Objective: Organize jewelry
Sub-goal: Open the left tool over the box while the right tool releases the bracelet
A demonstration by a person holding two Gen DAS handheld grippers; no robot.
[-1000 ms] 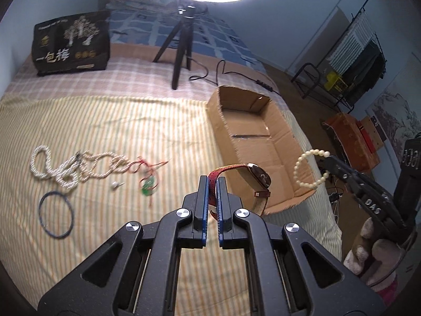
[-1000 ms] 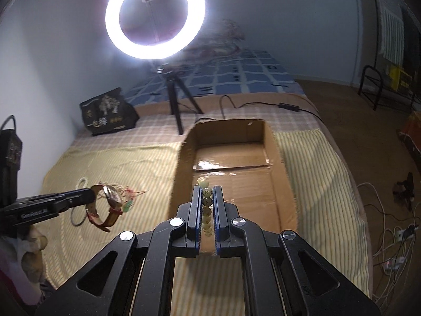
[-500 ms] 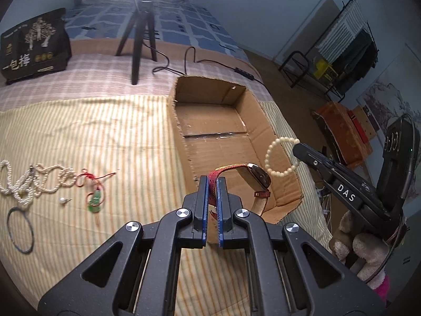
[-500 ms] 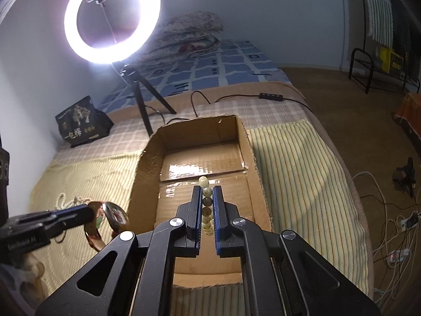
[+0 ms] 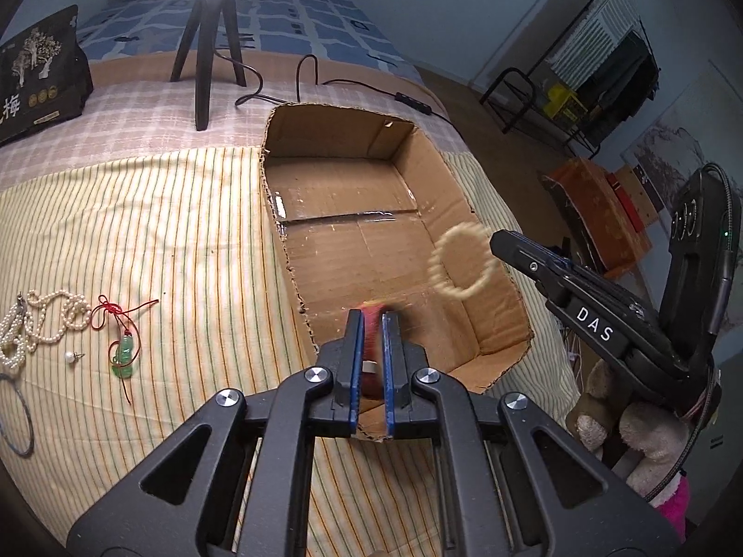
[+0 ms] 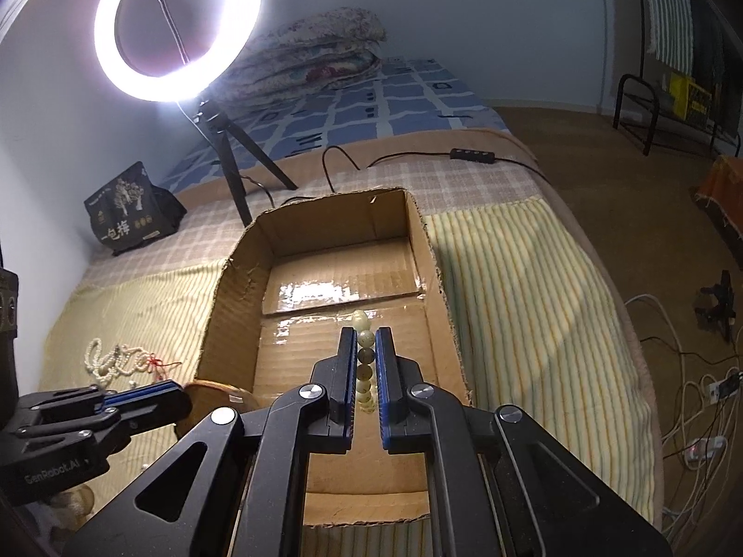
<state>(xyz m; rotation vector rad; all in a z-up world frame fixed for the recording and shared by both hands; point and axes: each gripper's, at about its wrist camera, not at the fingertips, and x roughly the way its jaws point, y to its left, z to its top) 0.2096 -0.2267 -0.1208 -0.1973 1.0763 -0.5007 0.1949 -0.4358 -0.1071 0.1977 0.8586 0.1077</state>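
Observation:
My left gripper [image 5: 371, 320] is shut on a red-strapped watch [image 5: 371, 348], blurred, at the near left rim of the open cardboard box [image 5: 278, 213]. My right gripper [image 6: 367, 339] is shut on a pale bead bracelet [image 6: 364, 348] and holds it over the box [image 6: 432, 278]. The bracelet [image 5: 462, 262] shows blurred in the left wrist view, hanging from the right gripper [image 5: 499, 241] above the box's right side. The left gripper [image 6: 181, 399] with the watch face [image 6: 223, 394] shows at the box's left wall.
On the striped cloth to the left lie a pearl necklace [image 5: 42, 320], a red cord with a green pendant [image 5: 123, 352], a pearl earring [image 5: 70, 357] and a dark ring [image 5: 18, 422]. A ring light tripod [image 5: 204, 42], cable and black bag [image 5: 37, 74] stand behind the box.
Both grippers have moved forward over the box with their loads. The watch and bracelet now swing and blur, and the watch hangs lower between the left fingers.

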